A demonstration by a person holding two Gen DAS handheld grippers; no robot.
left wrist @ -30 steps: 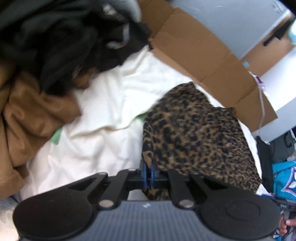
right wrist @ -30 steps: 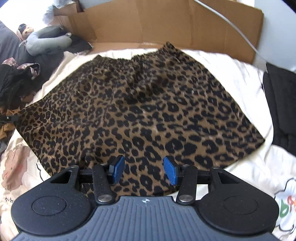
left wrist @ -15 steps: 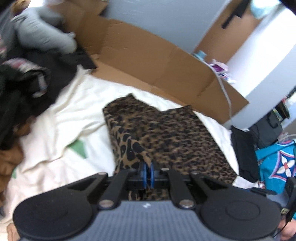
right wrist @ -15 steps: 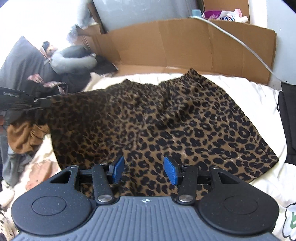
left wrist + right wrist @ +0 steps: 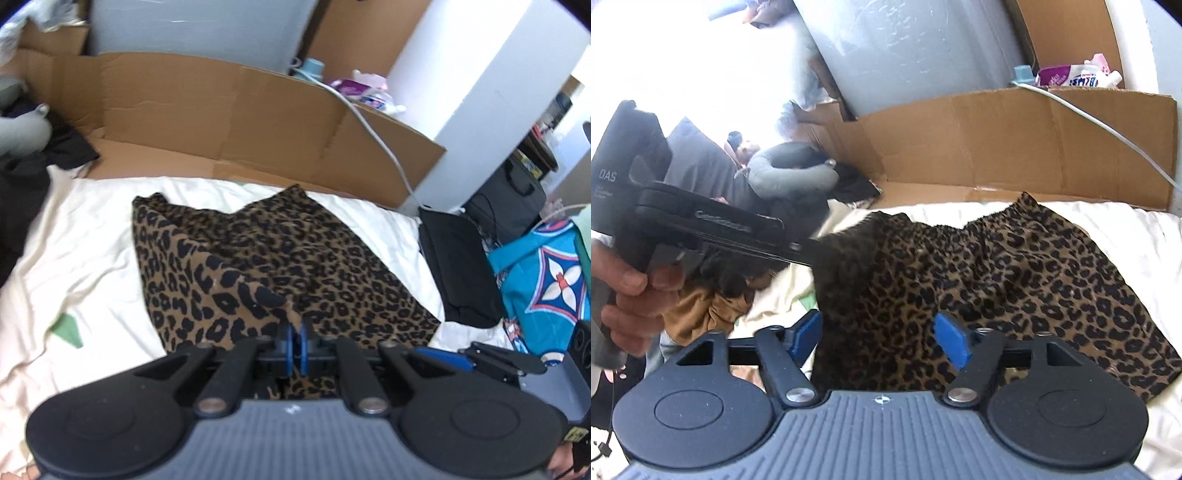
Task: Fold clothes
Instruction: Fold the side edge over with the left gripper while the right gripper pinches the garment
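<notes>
left gripper [image 5: 294,349] is pinching a corner of the leopard skirt [image 5: 280,266] w/ blue pads shut tight, lifting that flap over the rest, while the right gripper [image 5: 882,338] is hovering w/ jaws wide apart & nothing btwn them, just above the near hem. skirt is lying on the cream bedsheet [image 5: 77,236], long axis running near-to-far w/ the gathered waistband pointing at the cardboard [image 5: 229,114] behind. in the right wrist view the lifted flap is blurring dark & hiding the left gripper's tips, near hem is getting cut off behind both gripper bodies.

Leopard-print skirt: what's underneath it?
The leopard-print skirt lies on a cream sheet, visible around its edges. Whatever lies directly beneath the fabric is covered.
</notes>
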